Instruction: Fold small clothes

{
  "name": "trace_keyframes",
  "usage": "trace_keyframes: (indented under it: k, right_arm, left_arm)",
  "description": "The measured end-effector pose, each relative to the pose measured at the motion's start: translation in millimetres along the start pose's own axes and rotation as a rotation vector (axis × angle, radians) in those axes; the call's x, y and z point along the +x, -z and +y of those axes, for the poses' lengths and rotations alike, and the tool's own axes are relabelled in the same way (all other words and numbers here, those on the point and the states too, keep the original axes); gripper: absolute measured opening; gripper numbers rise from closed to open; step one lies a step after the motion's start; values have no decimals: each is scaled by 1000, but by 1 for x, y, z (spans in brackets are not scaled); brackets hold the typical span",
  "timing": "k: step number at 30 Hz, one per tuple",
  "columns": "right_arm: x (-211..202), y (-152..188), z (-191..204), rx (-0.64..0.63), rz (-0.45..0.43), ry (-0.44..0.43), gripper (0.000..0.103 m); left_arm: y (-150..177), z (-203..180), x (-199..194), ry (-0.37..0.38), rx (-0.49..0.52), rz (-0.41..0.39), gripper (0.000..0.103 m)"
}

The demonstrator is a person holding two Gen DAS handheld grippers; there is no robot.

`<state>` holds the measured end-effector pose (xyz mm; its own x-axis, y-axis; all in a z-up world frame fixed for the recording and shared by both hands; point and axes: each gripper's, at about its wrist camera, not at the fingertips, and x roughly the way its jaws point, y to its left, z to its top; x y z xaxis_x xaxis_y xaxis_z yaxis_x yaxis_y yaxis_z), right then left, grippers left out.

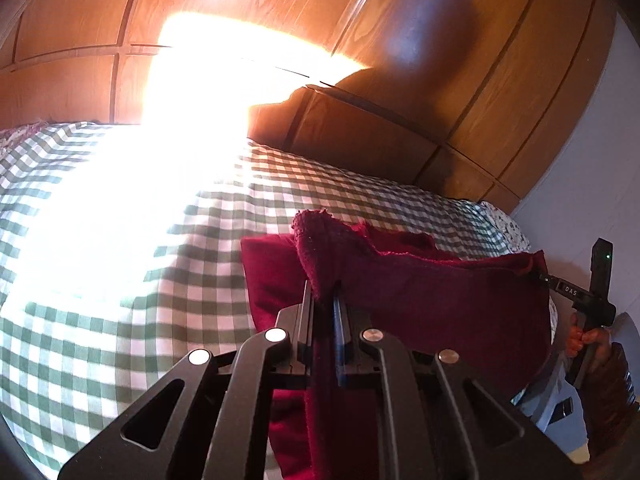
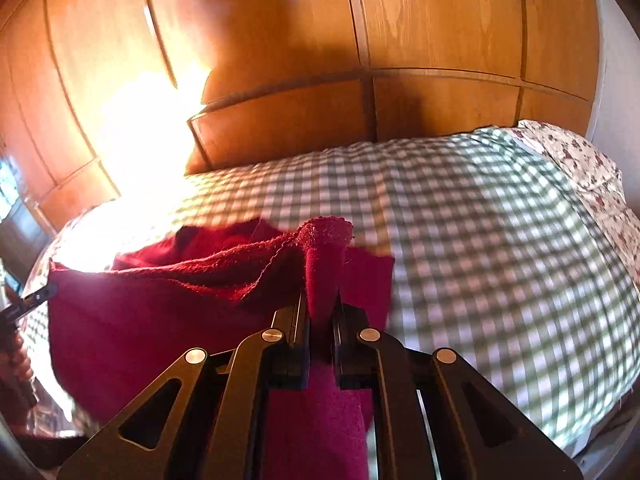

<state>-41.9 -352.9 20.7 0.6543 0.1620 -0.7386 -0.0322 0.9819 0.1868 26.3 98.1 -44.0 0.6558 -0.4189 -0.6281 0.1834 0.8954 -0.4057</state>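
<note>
Red garment (image 1: pixel 440 300) spans lower centre above checked bed (image 1: pixel 100 340), corners clamped in left claw (image 1: pixel 323 296) and right claw (image 2: pixel 322 304).

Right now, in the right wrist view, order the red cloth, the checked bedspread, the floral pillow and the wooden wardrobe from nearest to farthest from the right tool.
1. red cloth: clamped in the right tool.
2. checked bedspread: just beyond, below and right.
3. floral pillow: far right.
4. wooden wardrobe: behind the bed.

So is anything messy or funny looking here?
Nothing looks broken or spilled. The red cloth is bunched and saggy, but only because the left gripper and right gripper each pinch an end above the checked bedspread. Bright sun glare hides part of the bed.
</note>
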Motion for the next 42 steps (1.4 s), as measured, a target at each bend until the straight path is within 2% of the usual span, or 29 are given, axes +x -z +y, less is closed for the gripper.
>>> trace_keyframes:
  k: [7,10,13,16,17,18,19,20,21,24,28,32,35,38,39,40,41,42]
  right_arm:
    - [83,-43,-5,40,44,83,7]
    - [126,-41,-5,38,105,143,7]
    - [164,-25,-14,71,189,177,7]
    - [171,-17,-18,92,165,181,9]
    - [170,-18,-19,95,165,181,17]
    - [169,-19,-20,97,165,186,25]
    - [164,-19,-23,110,164,189,49]
    - [155,-20,-28,131,152,167,66]
    - [148,-20,-30,145,135,151,67]
    - [109,-14,-45,175,85,121,67]
    - [61,12,-66,208,78,67,67]
    - [20,53,-77,243,108,5,55]
    - [9,85,-75,247,161,-69,54]
    - [13,109,-61,239,216,-110,53]
    - [17,117,-54,221,232,-91,45]
    - [19,120,-49,206,246,-79,18]
    - [18,121,-46,192,242,-69,10]
    - [13,118,-40,146,223,-37,9]
  left_arm:
    - [-50,17,72,-91,-52,30,7]
    - [-53,23,107,-159,-51,83,7]
    - [-44,33,140,-219,-59,158,7]
    - [-39,37,151,-241,-57,169,12]
    - [-40,36,150,-251,-54,170,13]
    - [-41,34,149,-270,-49,172,21]
    - [-43,31,145,-292,-42,172,28]
    - [-45,29,140,-309,-38,167,33]
    - [-46,26,132,-321,-37,149,36]
    - [-47,17,98,-282,-36,76,38]
    - [-28,-5,65,-224,7,24,44]
    - [2,-31,44,-160,59,32,50]
    - [26,-46,40,-135,102,62,55]
    - [44,-52,44,-149,133,104,58]
    - [48,-52,48,-158,136,126,59]
    - [53,-51,52,-179,143,148,59]
    - [60,-51,55,-201,158,159,59]
    - [65,-52,57,-223,178,170,60]
